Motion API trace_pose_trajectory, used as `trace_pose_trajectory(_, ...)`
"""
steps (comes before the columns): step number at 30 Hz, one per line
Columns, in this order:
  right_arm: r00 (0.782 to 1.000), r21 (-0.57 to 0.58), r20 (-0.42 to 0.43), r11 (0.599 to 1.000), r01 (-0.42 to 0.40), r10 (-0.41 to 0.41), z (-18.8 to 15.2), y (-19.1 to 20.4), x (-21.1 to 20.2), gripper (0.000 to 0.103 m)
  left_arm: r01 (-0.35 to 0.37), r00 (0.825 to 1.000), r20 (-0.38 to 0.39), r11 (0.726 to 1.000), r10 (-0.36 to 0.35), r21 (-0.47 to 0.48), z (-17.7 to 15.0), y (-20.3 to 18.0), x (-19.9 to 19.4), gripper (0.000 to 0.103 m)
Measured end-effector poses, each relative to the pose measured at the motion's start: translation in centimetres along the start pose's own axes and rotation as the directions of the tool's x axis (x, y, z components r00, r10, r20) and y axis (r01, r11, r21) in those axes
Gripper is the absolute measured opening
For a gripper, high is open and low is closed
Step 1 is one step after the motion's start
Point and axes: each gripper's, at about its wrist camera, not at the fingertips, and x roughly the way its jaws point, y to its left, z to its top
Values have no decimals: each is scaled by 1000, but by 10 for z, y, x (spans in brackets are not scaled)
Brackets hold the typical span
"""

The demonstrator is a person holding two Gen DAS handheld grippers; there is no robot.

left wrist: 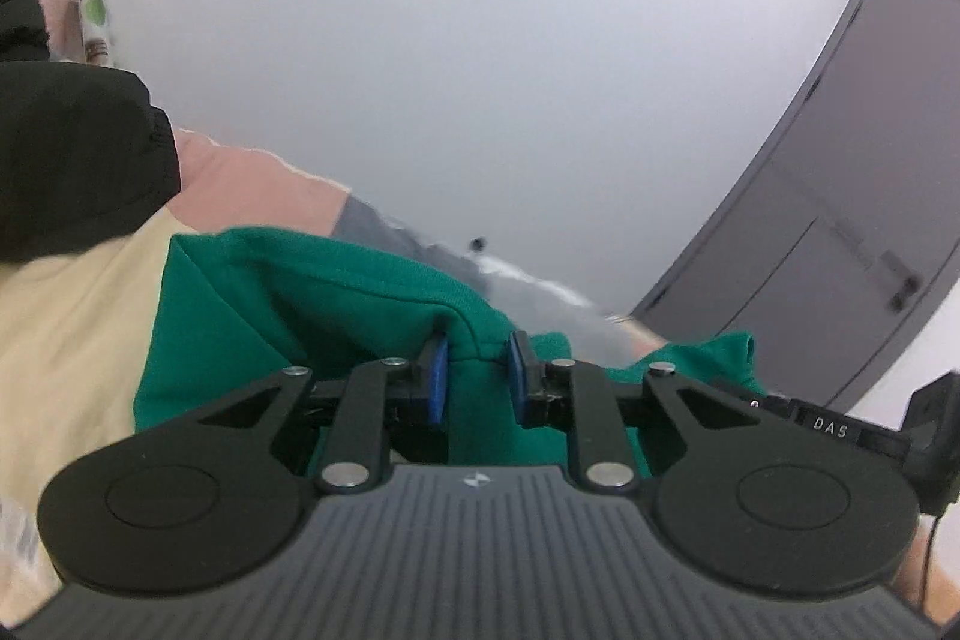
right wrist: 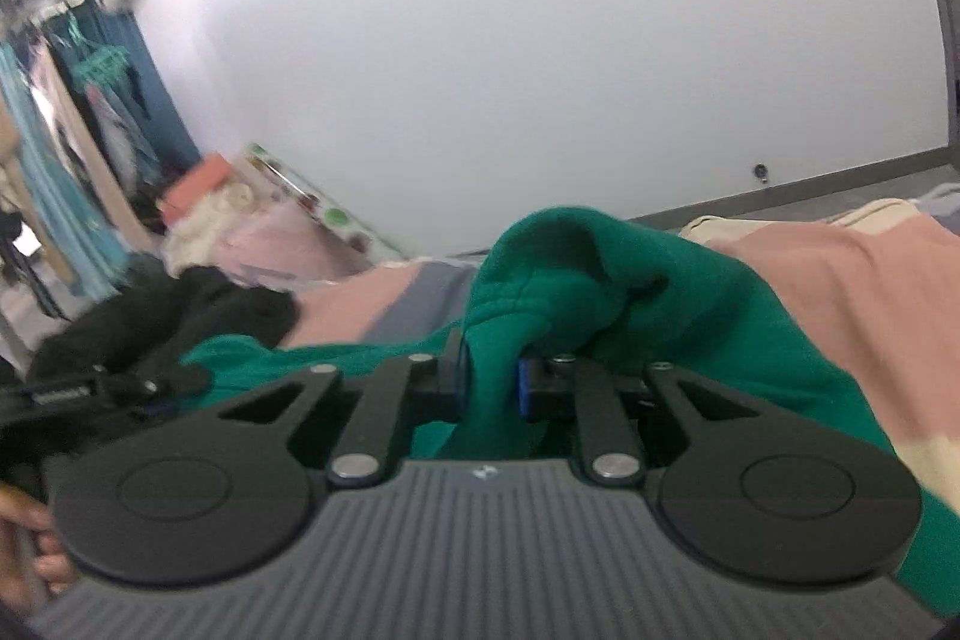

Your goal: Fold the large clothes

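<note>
Garment position: the green garment (left wrist: 312, 316) lies bunched on the bed (left wrist: 72, 316), over its cream and pink cover, with one edge raised off the surface by both of my tools. My left tool (left wrist: 477, 370) is clamped on a hemmed fold of the green cloth; the blue pads (left wrist: 438, 379) press a narrow ridge of fabric between them. My right tool (right wrist: 492, 376) is likewise closed on the garment (right wrist: 600, 280), and a thick rolled bundle stands up above its jaws. In the right wrist view a black garment (right wrist: 180, 316) lies on the bed to the left, near the green cloth, and my other tool shows at the left edge beside it. Both views are blurred, so I cannot tell which part of the garment each tool holds, nor how many layers are caught. Risks from here, as I judge them: the left grip takes only a thin bite near the hem, so a sharp pull could draw the cloth out. The right grip holds a wad, so the fold may come out uneven or trap a twisted layer. If the two tools move apart unequally, the cloth between them could skew. Dragging leftward could snag the black garment.
</note>
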Motion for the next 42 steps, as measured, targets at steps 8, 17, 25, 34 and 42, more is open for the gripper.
trace_pose_trajectory(8,993,-4,-110,999,38,-38,-42,-33,70,18,-37,992,-119,998,43,53,-25,39,77,25)
trace_pose_trajectory(17,989,-6,-141,999,49,-49,-39,-29,51,30,-38,992,-120,997,46,69,-19,32,63,33)
trace_pose_trajectory(25,989,-16,-131,998,65,-67,-54,-2,-28,39,-31,994,-102,993,43,110,-41,-9,-17,36)
trace_pose_trajectory(34,995,-105,-101,994,9,-19,-80,52,-114,39,-43,987,-145,981,71,191,-99,-66,-97,36)
trace_pose_trajectory(42,997,-180,-66,983,-37,26,-116,96,-144,39,-65,991,-96,971,89,231,-147,-88,-129,37)
